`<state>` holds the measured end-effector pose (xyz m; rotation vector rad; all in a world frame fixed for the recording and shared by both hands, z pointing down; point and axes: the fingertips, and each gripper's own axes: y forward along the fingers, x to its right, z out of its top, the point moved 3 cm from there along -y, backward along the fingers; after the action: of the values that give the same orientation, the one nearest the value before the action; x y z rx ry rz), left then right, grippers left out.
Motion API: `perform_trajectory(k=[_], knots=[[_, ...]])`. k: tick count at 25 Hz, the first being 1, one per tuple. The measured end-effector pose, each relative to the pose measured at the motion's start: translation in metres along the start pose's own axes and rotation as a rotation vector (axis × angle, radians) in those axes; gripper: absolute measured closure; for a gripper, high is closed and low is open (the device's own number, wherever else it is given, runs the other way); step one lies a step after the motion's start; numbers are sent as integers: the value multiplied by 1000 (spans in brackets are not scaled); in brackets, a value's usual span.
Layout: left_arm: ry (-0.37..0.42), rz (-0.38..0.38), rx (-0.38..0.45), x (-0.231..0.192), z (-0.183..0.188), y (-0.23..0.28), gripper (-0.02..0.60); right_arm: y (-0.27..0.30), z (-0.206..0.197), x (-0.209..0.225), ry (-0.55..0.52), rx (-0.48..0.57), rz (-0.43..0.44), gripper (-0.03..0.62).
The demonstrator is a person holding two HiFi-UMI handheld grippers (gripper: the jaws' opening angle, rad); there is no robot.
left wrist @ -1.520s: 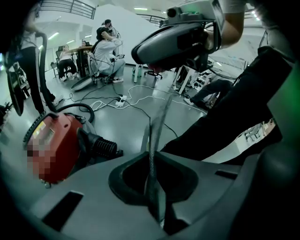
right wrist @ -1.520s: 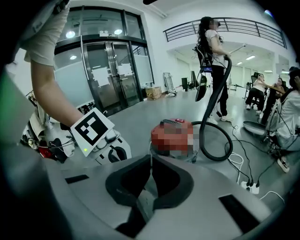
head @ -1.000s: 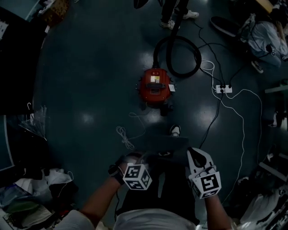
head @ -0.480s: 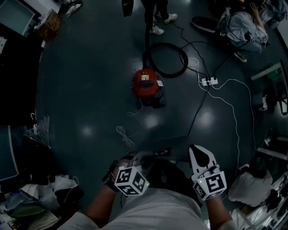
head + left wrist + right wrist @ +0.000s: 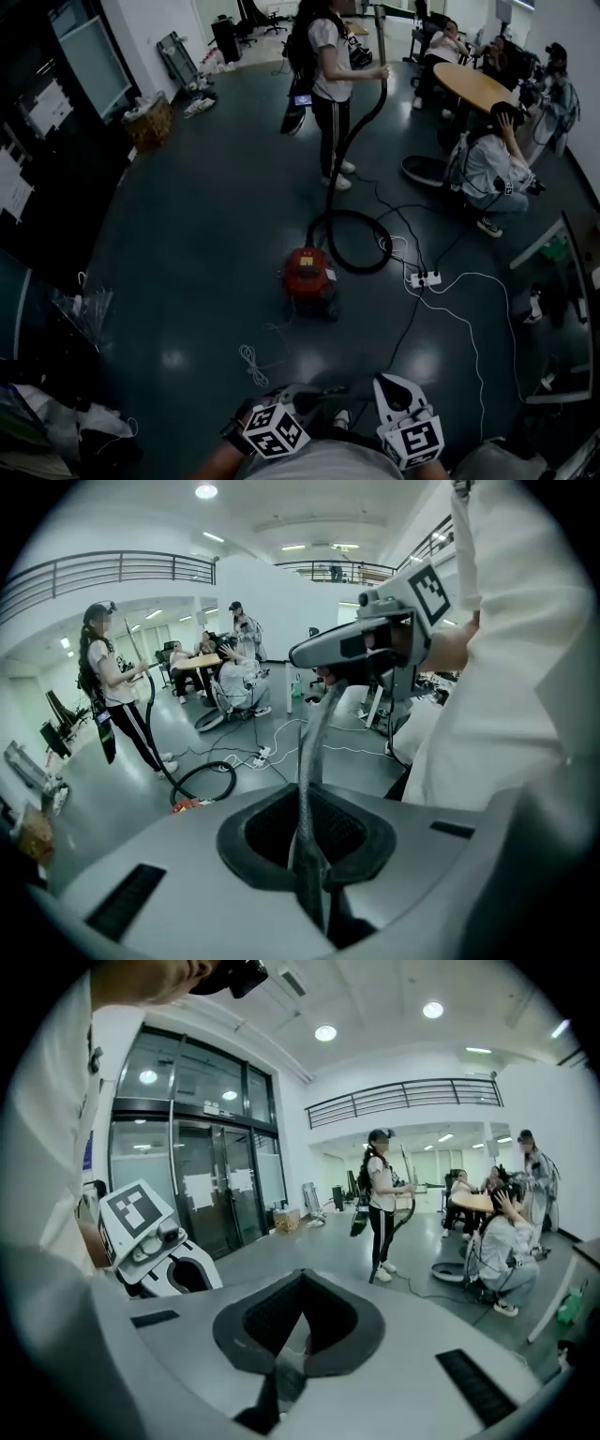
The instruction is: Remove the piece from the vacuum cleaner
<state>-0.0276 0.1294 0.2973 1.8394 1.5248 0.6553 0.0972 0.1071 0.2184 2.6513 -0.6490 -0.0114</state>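
Found left gripper [image 5: 314,892] clenched on thin grey mesh piece [image 5: 307,761], seen edge-on. Found right gripper [image 5: 281,1372] likewise clamped on same piece. Located red vacuum cleaner [image 5: 309,272] on floor, well apart from piece, with hose [image 5: 349,159] rising to standing person [image 5: 328,66].

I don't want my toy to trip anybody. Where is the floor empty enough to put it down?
The biggest bare floor is left of the red vacuum cleaner, between it, the basket and the dark wall. A smaller patch lies on our side of it, beside the coiled cord. Right of it is crowded: hose, power strip, a crouching person.
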Motion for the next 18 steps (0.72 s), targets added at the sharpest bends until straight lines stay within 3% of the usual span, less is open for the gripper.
perform_trajectory(k=[3, 5, 10, 18], knots=[[7, 20, 27, 12, 12, -6, 555, -13, 15, -3, -139, 32, 44, 579], [6, 22, 40, 24, 18, -10, 554, -26, 21, -7, -170, 31, 59, 579], [34, 50, 43, 30, 25, -16, 555, -39, 23, -10, -186, 33, 94, 579], [77, 27, 29, 40, 38, -5, 555, -55, 13, 3, -168, 28, 104, 579]])
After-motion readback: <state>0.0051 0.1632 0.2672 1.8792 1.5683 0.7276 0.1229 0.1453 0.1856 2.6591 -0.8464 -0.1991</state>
